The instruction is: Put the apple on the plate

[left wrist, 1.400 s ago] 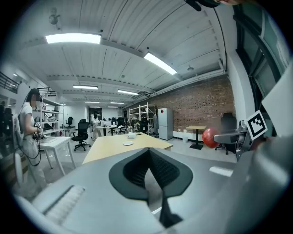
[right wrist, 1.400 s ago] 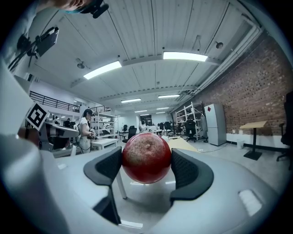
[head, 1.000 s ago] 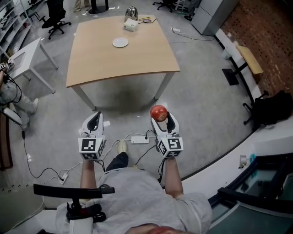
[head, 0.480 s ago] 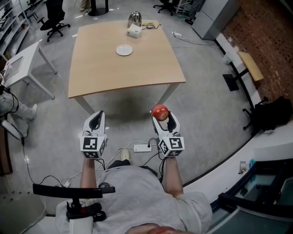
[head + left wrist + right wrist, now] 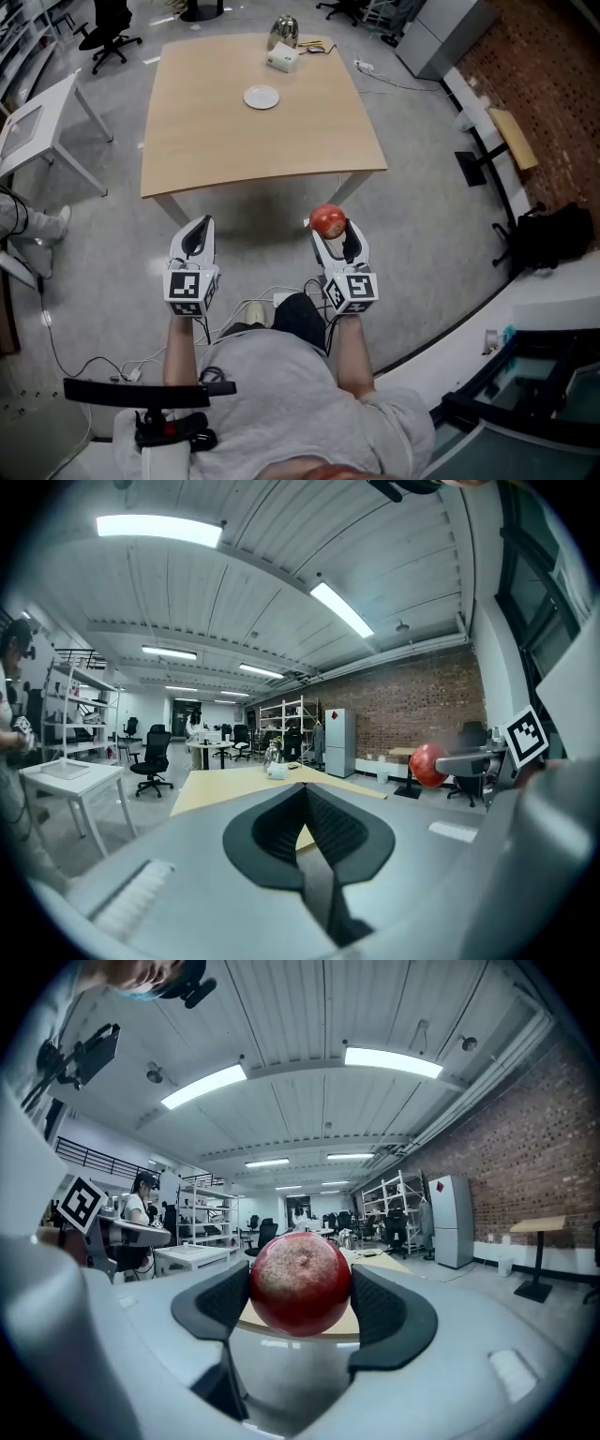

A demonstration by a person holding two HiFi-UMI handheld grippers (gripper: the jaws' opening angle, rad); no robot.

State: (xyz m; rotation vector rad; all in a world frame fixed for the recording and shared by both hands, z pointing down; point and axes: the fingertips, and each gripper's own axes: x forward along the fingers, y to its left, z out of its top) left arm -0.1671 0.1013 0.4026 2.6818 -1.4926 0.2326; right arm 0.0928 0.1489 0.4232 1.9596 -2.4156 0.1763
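Firmly gripping one round, speckled red apple (image 5: pixel 300 1283) in right gripper (image 5: pixel 330 229); left gripper (image 5: pixel 199 225) closed, empty. Ahead: one round white plate (image 5: pixel 262 97) on wooden table (image 5: pixel 234 145).

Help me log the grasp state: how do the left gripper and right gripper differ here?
The right gripper is clamped on the red apple; the left gripper holds nothing. The right gripper's jaws sit apart with the apple between them, while the left gripper's jaws meet. Both point toward the table with the plate, short of its near edge.
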